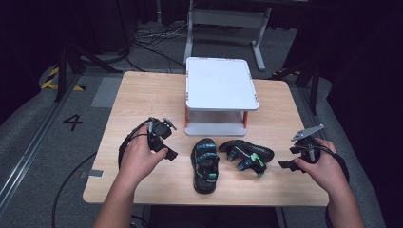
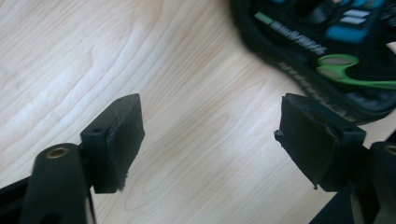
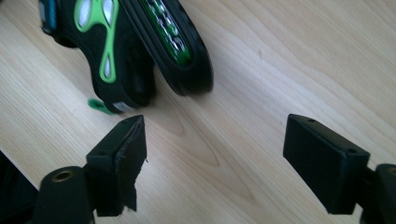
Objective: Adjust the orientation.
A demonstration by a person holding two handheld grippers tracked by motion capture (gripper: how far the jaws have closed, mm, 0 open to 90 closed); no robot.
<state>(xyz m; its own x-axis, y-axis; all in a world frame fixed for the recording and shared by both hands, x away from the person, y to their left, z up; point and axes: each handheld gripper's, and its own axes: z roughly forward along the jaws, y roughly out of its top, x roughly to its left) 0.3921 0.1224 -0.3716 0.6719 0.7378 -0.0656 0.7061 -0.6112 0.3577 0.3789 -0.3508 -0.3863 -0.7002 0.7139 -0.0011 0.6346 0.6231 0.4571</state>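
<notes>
the left claw (image 1: 167, 151) hovers low over the wooden surface (image 1: 142, 95) at about 8 o'clock, jaws spread wide with nothing between them; in the left gripper view only bare wood grain lies between its pads (image 2: 119, 140). the right claw (image 1: 288, 161) sits at about 4 o'clock, also spread and holding nothing, its pads (image 3: 126, 158) apart over bare wood in the right gripper view.

two black sandals lie between the claws near the front edge. the left sandal (image 1: 205, 164) lies sole down at about 6 o'clock, its length running from 12 to 6, blue and green strap marks showing on top. it sits just beside the left claw, apart from it; in the left gripper view it (image 2: 327, 51) lies past the far jaw at 1 o'clock, not touched. the right sandal (image 1: 247, 154) lies tipped on its side at about 5 o'clock, running roughly 10 to 4, its green-patterned sole partly turned up. in the right gripper view it (image 3: 140, 51) lies at 11 o'clock beyond the jaws, near but not touching.

a white two-tier rack (image 1: 221, 83) with orange posts stands at 12 o'clock behind the sandals. its flat top tray holds nothing, and the lower shelf (image 1: 216, 129), as far as it shows, carries nothing either. the sandals lie on the surface in front of it, outside the rack.
</notes>
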